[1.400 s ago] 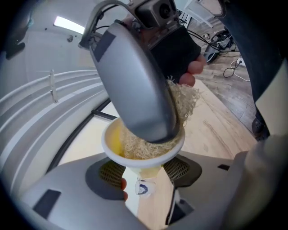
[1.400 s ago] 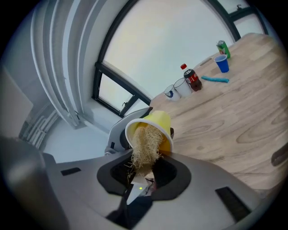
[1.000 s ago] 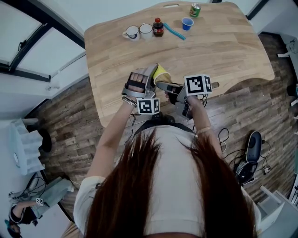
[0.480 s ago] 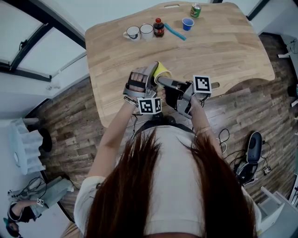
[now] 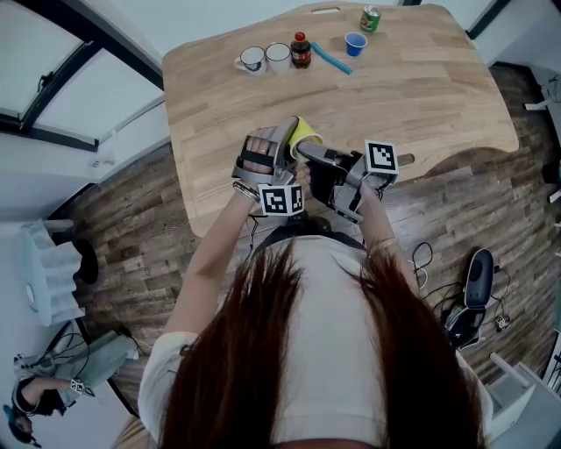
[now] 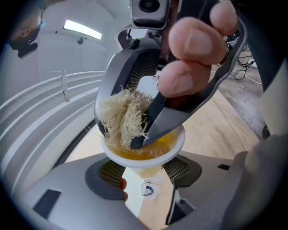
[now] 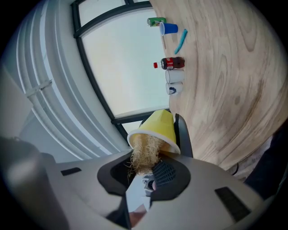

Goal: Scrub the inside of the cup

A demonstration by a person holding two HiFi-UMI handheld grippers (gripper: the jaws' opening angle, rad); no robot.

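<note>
Over the surface's (image 5: 421, 96) near edge, the cup (image 5: 306, 132) sits in the left gripper (image 5: 289, 142). The right gripper (image 5: 308, 154), beside it, holds a scrubber (image 6: 122, 119) inside. Along the far edge stand a mug (image 5: 251, 60), a second mug (image 5: 278, 57), a bottle (image 5: 300, 51), a small cup (image 5: 355, 43) and a can (image 5: 369, 18).

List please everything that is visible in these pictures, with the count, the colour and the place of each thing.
table: one, light wood, in front of the person
mugs: two, white, side by side at the table's far edge
bottle: one, dark with red cap, right of the mugs
stick: one, blue, lying between bottle and blue cup
blue cup: one, blue, far edge
can: one, green, beyond the blue cup
yellow cup: one, yellow, in the left gripper
scrubber: one, straw-coloured, pushed into the yellow cup
left gripper: one, grey, shut on the yellow cup
right gripper: one, grey, shut on the scrubber
</note>
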